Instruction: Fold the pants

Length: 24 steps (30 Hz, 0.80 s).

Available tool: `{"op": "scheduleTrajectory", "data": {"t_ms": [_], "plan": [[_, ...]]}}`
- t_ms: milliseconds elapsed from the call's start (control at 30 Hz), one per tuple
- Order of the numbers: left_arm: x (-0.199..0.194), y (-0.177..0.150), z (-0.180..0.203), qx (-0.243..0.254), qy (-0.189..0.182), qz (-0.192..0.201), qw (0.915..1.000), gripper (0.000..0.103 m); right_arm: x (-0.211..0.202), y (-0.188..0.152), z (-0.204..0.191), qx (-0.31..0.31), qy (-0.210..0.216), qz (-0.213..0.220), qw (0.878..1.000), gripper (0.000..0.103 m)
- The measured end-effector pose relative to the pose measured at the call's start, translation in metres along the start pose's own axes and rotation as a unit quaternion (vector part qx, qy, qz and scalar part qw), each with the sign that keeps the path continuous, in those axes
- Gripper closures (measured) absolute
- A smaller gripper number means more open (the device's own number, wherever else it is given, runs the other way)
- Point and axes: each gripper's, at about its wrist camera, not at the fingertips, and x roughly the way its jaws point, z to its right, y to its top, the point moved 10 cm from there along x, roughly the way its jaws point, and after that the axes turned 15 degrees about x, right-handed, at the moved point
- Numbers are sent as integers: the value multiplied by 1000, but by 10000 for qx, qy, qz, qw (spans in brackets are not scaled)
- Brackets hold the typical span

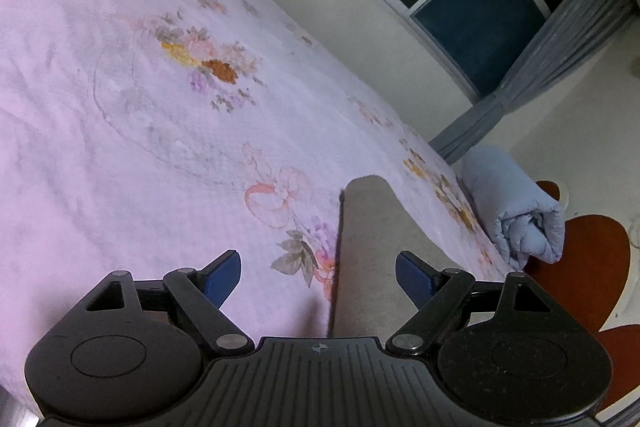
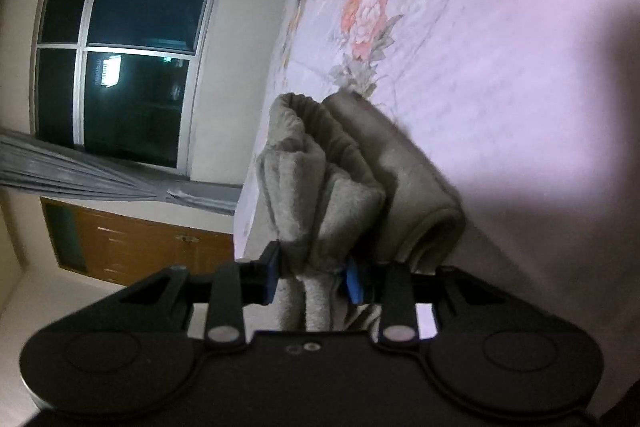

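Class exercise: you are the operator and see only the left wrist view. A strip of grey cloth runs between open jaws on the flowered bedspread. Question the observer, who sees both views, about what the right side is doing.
Operator: Is the right gripper holding the pants?
Observer: Yes. The right gripper has its jaws shut on a bunched fold of the grey pants.
Operator: Do the pants lie flat over there?
Observer: No. The pinched part is lifted and gathered into thick folds, while another part lies on the bedspread.
Operator: What lies beyond that gripper?
Observer: A dark window with grey curtains, and a brown wooden cabinet.
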Motion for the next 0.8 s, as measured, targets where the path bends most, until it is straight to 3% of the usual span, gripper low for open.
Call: {"op": "scheduleTrajectory", "data": {"t_ms": [100,200,333,433,600,700,800], "plan": [[0,-6,17,339,-118,-111,9993,19,3,0,-1,26,14,-51,10000,77],[-9,-18,35,1078,-66,-346,9935,19,6,4,-3,637,100,-140,9978,75],[-16,-39,48,1910,99,-608,9797,19,14,3,-26,524,337,-254,9977,75],[-8,-44,55,2255,272,-799,9706,19,18,4,-31,497,342,-223,9979,75],[15,-60,52,2602,665,-1474,9519,19,16,3,-28,391,266,-245,9986,74],[15,-53,49,2574,859,-1320,9534,19,14,2,-29,336,256,-245,9988,73],[19,-43,42,2211,852,-1051,9658,19,20,2,-28,231,168,-299,9991,71]]}}
